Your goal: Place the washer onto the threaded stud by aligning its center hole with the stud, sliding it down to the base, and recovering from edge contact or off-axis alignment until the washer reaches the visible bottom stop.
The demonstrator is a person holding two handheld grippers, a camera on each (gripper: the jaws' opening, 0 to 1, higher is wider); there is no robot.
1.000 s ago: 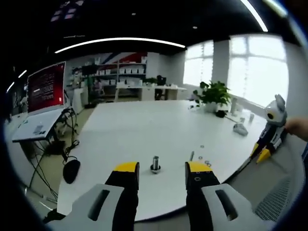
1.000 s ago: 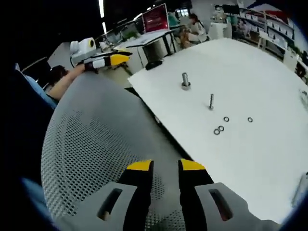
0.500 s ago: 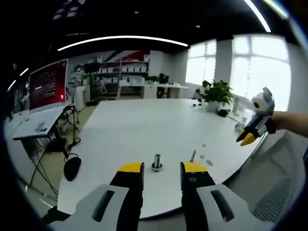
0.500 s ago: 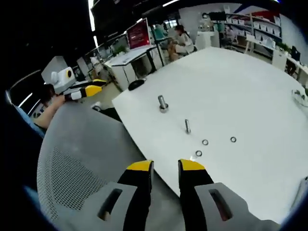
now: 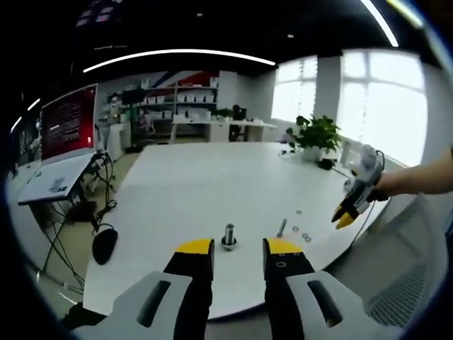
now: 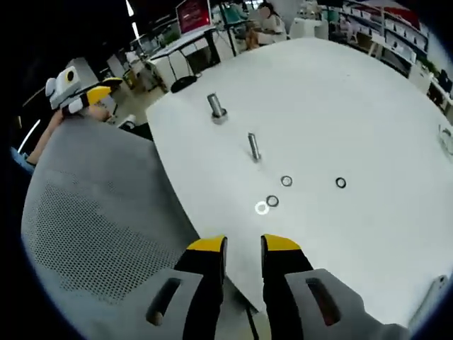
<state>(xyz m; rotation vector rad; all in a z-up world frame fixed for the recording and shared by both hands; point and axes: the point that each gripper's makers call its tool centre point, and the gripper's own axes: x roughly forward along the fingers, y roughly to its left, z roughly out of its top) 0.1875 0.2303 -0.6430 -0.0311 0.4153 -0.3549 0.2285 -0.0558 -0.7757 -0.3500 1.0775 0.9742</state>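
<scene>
In the left gripper view the left gripper hangs over the near edge of the white table, its yellow-tipped fingers parted by a moderate gap with nothing between them. The thick threaded stud stands upright just beyond the tips, in line with the gap; a thinner stud stands past the right finger, with small washers lying flat further right.

In the right gripper view the right gripper has a narrow gap between its fingers and holds nothing. The nearest washer lies on the table just ahead of the tips, apart from them, with the others beyond it.
</scene>
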